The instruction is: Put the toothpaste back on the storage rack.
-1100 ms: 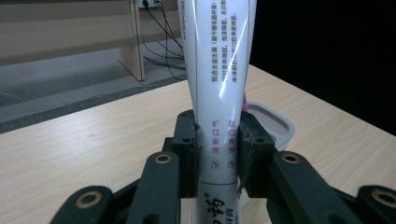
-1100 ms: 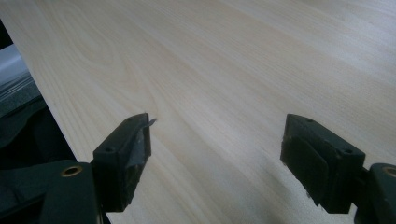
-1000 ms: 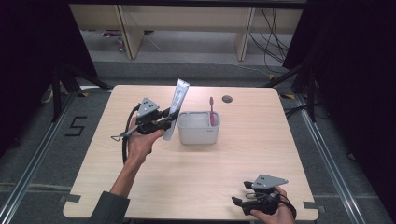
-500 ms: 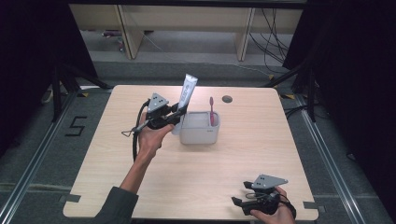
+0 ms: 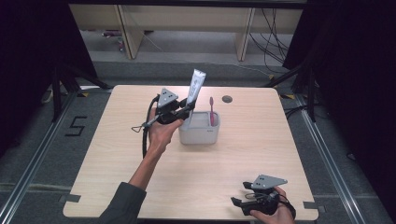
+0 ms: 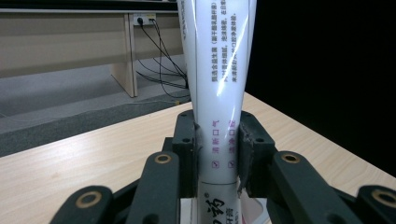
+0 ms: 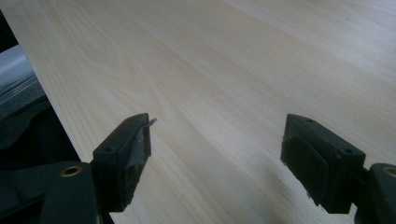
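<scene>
My left gripper (image 5: 186, 109) is shut on a white toothpaste tube (image 5: 195, 87), held upright and leaning slightly right above the left end of a grey rectangular holder (image 5: 200, 135). In the left gripper view the tube (image 6: 219, 84) stands clamped between both pads, with pink print on it. A pink toothbrush (image 5: 211, 111) stands in the holder's right part. My right gripper (image 5: 239, 204) rests near the table's front right edge, and in the right gripper view its jaws (image 7: 215, 154) stand wide open over bare wood.
The light wooden table (image 5: 116, 163) has a round cable hole (image 5: 227, 99) at the back, right of the holder. Dark floor, rails and a desk with cables lie beyond the table's far edge.
My left gripper has carried the tube to the right, from left of the holder to above its left end. The right gripper has stayed put.
</scene>
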Demonstrator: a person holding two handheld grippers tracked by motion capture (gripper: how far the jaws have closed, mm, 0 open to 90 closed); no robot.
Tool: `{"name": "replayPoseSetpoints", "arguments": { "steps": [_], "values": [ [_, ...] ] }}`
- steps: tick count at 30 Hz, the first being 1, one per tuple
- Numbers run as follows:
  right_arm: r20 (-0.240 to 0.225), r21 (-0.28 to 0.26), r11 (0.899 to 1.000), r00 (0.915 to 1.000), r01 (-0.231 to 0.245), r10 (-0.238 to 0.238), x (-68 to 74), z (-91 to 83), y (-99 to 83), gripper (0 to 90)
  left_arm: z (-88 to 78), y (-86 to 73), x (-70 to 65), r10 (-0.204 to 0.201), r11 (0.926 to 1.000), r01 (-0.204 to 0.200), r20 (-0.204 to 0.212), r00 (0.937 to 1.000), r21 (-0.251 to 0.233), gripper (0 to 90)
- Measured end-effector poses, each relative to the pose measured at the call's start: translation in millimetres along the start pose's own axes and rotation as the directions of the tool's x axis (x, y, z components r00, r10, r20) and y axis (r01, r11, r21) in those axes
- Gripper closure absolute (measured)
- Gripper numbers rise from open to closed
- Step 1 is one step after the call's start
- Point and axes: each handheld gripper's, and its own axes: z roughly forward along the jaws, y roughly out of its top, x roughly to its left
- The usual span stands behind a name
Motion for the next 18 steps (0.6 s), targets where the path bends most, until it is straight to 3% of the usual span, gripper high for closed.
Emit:
{"name": "replayPoseSetpoints", "arguments": {
  "steps": [18],
  "values": [
    [0.004,-0.004,1.0,1.0,0.002,-0.002,-0.4,-0.7,-0.1,24.9,28.2,-1.7,-5.3,0.014,0.9997,-0.014,0.013,0.9998,-0.02,71.5]
  ]
}}
